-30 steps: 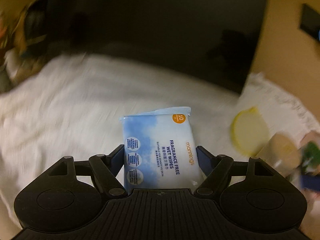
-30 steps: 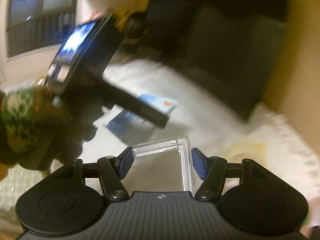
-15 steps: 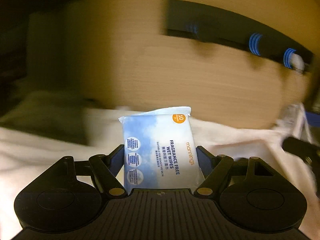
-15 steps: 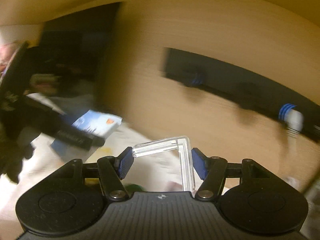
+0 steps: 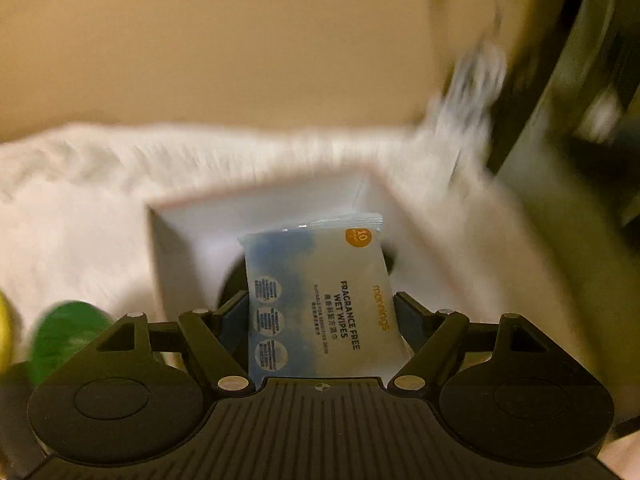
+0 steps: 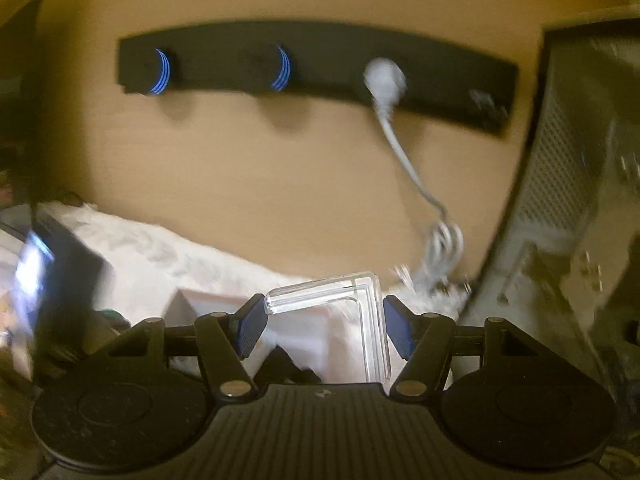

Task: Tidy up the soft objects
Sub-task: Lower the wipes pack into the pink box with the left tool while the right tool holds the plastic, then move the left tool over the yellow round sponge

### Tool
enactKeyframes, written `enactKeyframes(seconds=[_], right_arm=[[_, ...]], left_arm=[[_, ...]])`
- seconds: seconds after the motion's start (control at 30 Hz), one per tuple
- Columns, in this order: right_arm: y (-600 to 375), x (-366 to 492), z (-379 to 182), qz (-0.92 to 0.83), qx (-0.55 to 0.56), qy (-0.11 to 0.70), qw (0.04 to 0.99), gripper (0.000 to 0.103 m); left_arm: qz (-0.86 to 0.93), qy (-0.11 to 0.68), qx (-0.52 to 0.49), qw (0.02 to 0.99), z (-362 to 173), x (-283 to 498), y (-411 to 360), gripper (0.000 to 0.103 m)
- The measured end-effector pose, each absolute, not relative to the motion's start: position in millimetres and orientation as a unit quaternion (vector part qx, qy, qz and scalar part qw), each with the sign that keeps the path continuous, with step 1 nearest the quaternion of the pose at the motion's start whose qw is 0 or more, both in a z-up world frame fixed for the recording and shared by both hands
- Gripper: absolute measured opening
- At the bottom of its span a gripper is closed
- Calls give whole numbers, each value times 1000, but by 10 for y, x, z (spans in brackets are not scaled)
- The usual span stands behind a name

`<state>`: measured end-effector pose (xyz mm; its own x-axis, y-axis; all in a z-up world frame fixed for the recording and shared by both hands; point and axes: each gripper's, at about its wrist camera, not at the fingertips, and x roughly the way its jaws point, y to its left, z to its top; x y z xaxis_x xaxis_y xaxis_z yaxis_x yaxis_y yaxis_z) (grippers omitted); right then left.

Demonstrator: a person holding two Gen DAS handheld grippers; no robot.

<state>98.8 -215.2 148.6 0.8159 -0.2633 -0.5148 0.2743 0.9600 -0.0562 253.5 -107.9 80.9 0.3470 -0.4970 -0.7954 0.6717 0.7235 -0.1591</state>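
A tan wood-grain wall panel is filling the background of both wrist views, with a fluffy white cloth-covered surface spreading out below it. On the panel in the right wrist view, a long black strip with blue-ringed knobs is carrying a white plug and cable that is trailing down toward the cloth. A grey perforated metal case is standing at the right edge of that view.

On the cloth, an open white rectangular box is sitting directly ahead of the left hand-held gripper, which is clenching a pale blue soft pack of fragrance-free wet wipes between its two blue pads. The pack is standing up out of the jaws, its orange-marked top end reaching over the box's opening and its lower end tucked against the gripper body. A blurred green round object is lying at the lower left, beside the box.

The right hand-held gripper is grasping a clear L-shaped plastic corner piece, its pads pressing on either end, with the same white box showing just beyond the fingers.
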Motion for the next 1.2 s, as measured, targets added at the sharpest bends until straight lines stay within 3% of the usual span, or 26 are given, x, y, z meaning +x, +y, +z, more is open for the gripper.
enactKeyframes(seconds=[0.1,0.3,0.6,0.87,0.97,1.2], right_arm=[[-2266,952,1366,-154,22,288,945,63],[-2356,1062,1318,-145,39,295,943,64],[-1924,1669,1118,-70,56,305,948,64],[-1810,2041,618,-81,61,396,912,73],[-1696,1875,631,-98,38,379,919,78],[-1314,1507,902,-96,-17,329,939,79]], left_arm=[[-331,422,102,837,656,2462,-1087,80],[-337,354,22,872,1068,2434,-718,77],[-322,336,-25,885,1468,2197,218,77],[-260,334,-52,904,1448,1933,1215,77],[-218,346,-66,910,1370,1881,1565,77],[-157,374,-105,908,1201,1940,2105,77]])
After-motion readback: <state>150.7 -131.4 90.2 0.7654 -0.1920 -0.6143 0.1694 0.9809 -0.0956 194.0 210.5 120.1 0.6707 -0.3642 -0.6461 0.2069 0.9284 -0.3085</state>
